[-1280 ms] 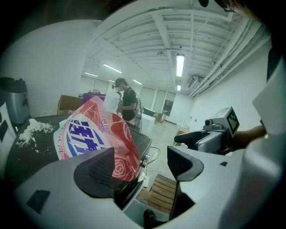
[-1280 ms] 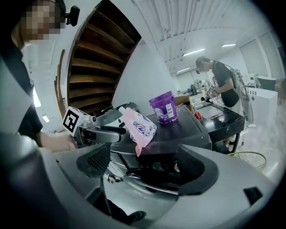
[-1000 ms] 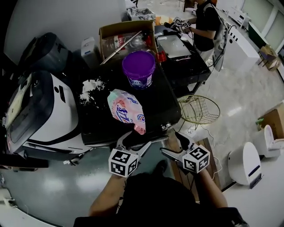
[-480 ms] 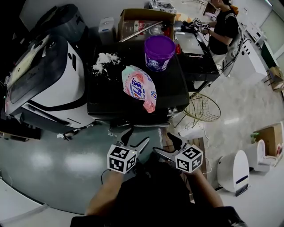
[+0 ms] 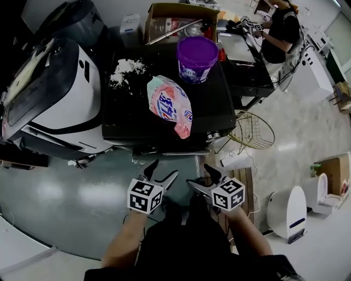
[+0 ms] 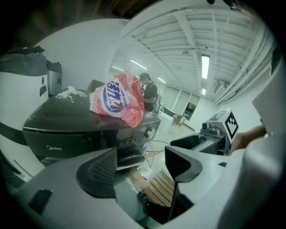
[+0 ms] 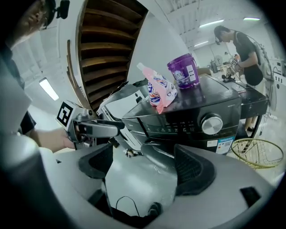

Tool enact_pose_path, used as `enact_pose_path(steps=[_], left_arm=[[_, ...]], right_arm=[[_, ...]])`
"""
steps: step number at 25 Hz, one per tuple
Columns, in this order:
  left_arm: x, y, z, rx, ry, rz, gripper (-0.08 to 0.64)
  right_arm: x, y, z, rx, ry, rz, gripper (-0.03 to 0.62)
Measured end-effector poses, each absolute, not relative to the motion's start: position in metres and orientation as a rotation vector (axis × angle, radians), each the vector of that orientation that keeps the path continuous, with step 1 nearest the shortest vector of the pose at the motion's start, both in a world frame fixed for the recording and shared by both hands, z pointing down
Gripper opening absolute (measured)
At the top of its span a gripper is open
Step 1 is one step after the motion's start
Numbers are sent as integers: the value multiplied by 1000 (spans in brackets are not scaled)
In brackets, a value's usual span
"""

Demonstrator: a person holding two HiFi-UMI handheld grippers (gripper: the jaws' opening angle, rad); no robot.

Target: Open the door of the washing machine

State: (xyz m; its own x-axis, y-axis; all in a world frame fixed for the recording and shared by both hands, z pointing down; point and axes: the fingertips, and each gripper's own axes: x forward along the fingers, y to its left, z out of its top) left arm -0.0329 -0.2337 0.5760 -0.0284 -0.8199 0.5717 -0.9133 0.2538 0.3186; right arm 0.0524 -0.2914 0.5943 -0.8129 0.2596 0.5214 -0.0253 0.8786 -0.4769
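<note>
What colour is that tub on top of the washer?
Purple; the tub shows best in the head view.

**A test hall for appliances, not a home**

We read this as a big indoor lab or workshop. A black washing machine (image 5: pixel 131 118) and a white appliance (image 5: pixel 66 99) stand side by side out in the open on a polished grey floor (image 5: pixel 60 192). An open cardboard box (image 5: pixel 170 9) sits behind them, and a second person (image 5: pixel 281 30) works at a dark bench (image 5: pixel 249 68). Overhead we see a white beamed ceiling (image 6: pixel 178 38) with long strip lights (image 6: pixel 205 66) — the look of an industrial hall.
</note>
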Motion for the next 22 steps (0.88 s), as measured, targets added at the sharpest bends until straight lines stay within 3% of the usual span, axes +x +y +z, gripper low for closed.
enact_pose_path(steps=[22], left_arm=[[-50, -276, 688, 1366, -1787, 237, 350]], right_arm=[[15, -370, 754, -259, -2214, 438, 410]])
